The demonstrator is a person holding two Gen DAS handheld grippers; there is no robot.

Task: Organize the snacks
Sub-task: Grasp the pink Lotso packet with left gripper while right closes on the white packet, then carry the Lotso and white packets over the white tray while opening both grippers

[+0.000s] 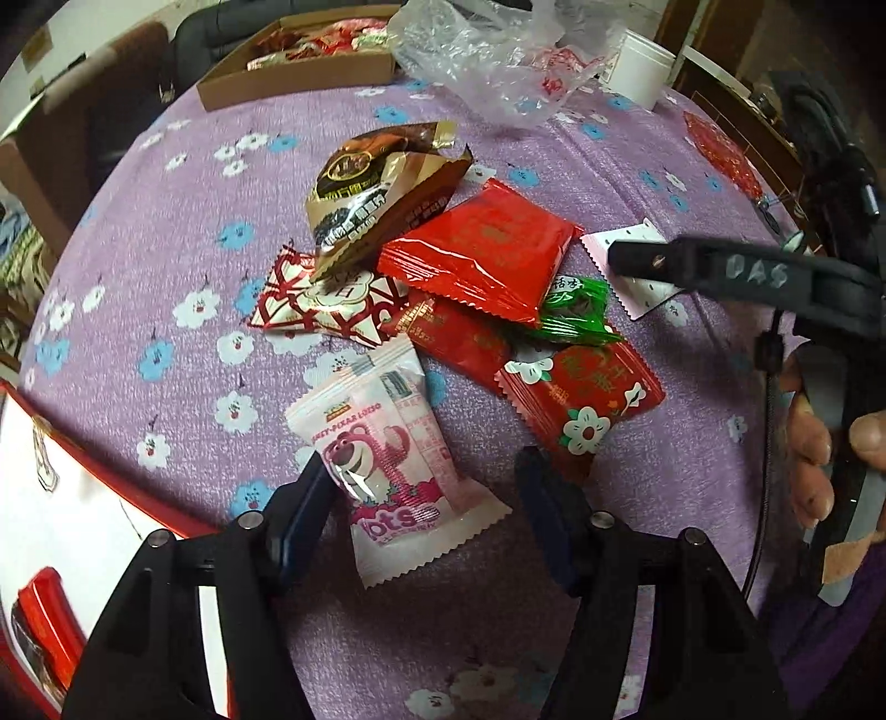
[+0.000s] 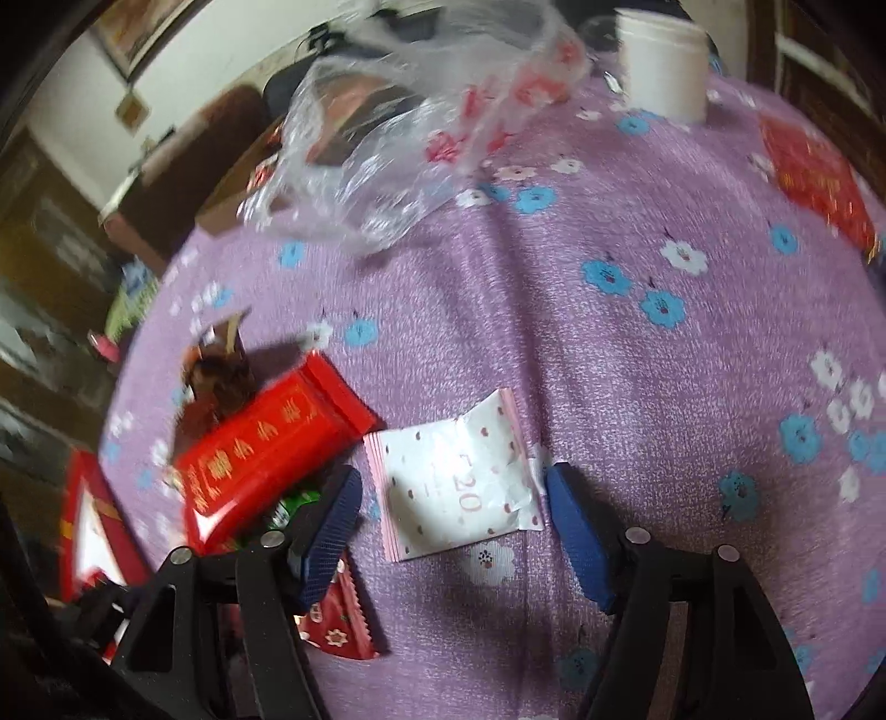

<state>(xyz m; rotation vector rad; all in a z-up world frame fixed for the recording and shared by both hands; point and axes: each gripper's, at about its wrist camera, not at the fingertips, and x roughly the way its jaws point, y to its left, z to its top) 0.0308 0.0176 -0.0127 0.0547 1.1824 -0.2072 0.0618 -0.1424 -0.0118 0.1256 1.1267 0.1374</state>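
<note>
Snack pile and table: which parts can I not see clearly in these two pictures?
- Green packet, left wrist view: mostly covered by the plain red packet.
- Cardboard box, left wrist view: cut off by the top edge; its contents are too small to identify.
- Brown packet, right wrist view: blurred, print unreadable.
- White packet, left wrist view: partly hidden by the right tongs; fully visible between them in the right wrist view.

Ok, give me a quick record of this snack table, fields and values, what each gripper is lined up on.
surface: purple floral tablecloth
left gripper: open, fingers either side of the pink bear-print snack packet
right gripper: open, fingers either side of the white pink-edged dotted sachet
pile: plain red foil packet overlapping the brown-gold pouch
far edge: cardboard tray of snacks, clear plastic bag, white plastic tub
</note>
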